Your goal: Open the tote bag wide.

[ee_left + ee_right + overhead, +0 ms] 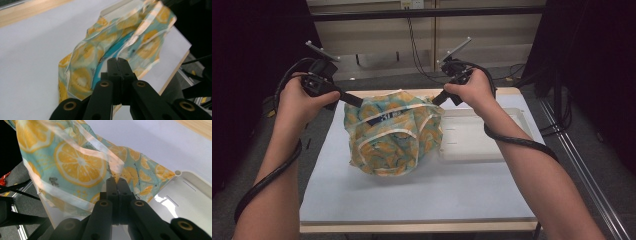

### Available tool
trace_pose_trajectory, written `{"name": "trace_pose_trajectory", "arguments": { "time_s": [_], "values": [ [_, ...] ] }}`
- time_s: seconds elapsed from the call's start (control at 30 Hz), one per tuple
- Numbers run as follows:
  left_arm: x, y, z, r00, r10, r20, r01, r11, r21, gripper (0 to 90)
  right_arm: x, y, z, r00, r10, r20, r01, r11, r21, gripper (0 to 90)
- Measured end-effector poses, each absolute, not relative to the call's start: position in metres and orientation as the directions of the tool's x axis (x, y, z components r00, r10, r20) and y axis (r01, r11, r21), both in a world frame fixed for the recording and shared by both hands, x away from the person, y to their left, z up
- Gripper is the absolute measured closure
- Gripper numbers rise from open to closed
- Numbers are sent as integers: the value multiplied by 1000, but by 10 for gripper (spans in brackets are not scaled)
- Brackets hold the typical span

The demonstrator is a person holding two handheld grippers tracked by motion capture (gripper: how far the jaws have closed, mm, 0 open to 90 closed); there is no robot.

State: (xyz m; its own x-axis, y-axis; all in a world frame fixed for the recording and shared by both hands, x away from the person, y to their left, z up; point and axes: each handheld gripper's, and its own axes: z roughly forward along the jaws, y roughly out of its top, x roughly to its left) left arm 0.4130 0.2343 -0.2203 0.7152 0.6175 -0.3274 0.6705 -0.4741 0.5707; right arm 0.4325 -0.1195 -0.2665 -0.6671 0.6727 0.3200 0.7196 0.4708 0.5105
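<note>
Holding one lemon-print bag [392, 132] stretched between two grippers, above the white table [412, 200]. Left gripper [354, 101] is clamped on the bag's left top edge; jaws pressed together on the film in the left gripper view [117, 61]. Right gripper [435, 100] pinches the right top edge likewise [116, 181]. Judged purpose: opposed corner grips lift the bag and spread its mouth. Bag bottom rests on the table. One white tray [507, 145] sits just beside it.
</note>
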Motion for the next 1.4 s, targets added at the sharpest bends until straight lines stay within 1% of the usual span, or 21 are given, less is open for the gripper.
{"name": "trace_pose_trajectory", "arguments": {
  "time_s": [0.2,0.3,0.4,0.57,0.63,0.73,0.9,1.0,1.03,1.1,1.13,1.27,1.3,1.33,1.37,1.4],
  "values": [
    [420,233,-216,707,636,-309,659,-434,614,900,432,-120,-266,-670,669,321,717,471,514,900],
    [428,230,-219,696,653,-298,653,-405,639,900,433,-121,-266,-669,670,321,718,470,514,900],
    [437,230,-223,686,664,-298,658,-390,645,900,434,-122,-266,-665,669,333,723,464,512,900],
    [451,229,-236,663,685,-302,684,-391,615,900,434,-123,-270,-667,667,331,721,468,510,900],
    [454,228,-241,646,694,-319,697,-365,617,900,434,-124,-272,-666,667,335,723,467,508,900],
    [460,227,-250,652,693,-307,699,-391,599,900,434,-125,-275,-660,669,342,730,463,502,900],
    [467,227,-264,642,680,-354,722,-379,579,900,433,-126,-281,-663,673,327,729,483,485,900],
    [469,224,-266,647,677,-351,720,-392,572,899,433,-125,-284,-656,679,329,736,482,475,900],
    [470,221,-268,628,685,-369,734,-364,574,899,433,-125,-286,-656,680,328,737,484,471,900],
    [473,222,-268,650,671,-357,721,-397,568,900,433,-125,-289,-657,678,328,737,490,465,898],
    [474,219,-269,647,671,-363,725,-393,565,900,433,-125,-290,-660,677,327,736,492,465,883],
    [478,215,-270,663,658,-357,717,-420,557,900,430,-124,-287,-666,681,305,727,501,469,719],
    [478,212,-270,645,669,-371,728,-390,563,899,429,-124,-285,-666,683,300,725,498,476,669],
    [478,212,-270,651,664,-368,723,-395,566,900,429,-125,-283,-678,679,282,711,509,485,634],
    [477,208,-271,625,677,-389,742,-359,567,900,427,-125,-280,-678,681,277,710,511,484,604],
    [477,208,-271,626,679,-383,740,-363,566,900,426,-125,-277,-685,679,264,702,519,488,572]
  ]
}}
